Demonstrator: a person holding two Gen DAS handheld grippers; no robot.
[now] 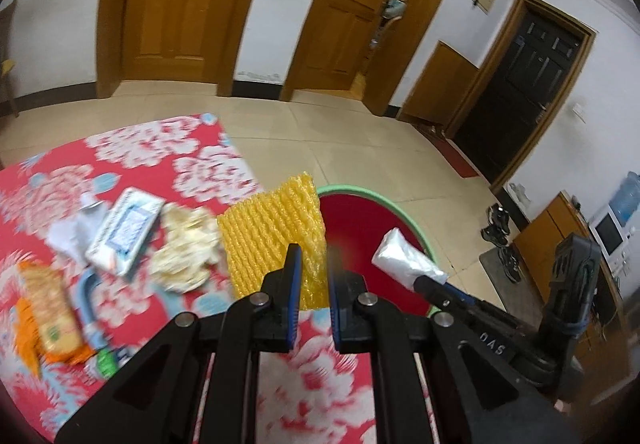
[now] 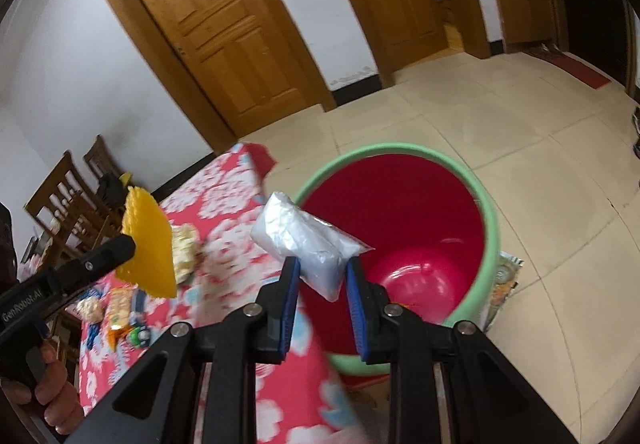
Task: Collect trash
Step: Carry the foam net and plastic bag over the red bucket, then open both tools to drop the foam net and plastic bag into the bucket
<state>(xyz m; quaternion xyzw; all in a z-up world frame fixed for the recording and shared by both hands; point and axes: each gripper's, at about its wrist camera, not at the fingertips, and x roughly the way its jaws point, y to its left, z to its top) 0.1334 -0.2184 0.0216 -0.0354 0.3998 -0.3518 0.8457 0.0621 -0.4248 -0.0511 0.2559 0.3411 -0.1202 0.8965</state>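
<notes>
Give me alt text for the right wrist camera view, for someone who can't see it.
The right gripper is shut on a clear plastic bag above a red bin with a green rim on the tiled floor. At left, the left gripper grips yellow foam netting over a red floral tablecloth strewn with wrappers.

Yellow ribbed foam net (image 1: 272, 240); silvery-white plastic bag (image 2: 308, 248); red bin (image 2: 472, 180) with mint-green rim; desk (image 1: 160, 160) cloth red with white and pale-blue flowers; black claws, blue pads (image 2: 290, 308)
</notes>
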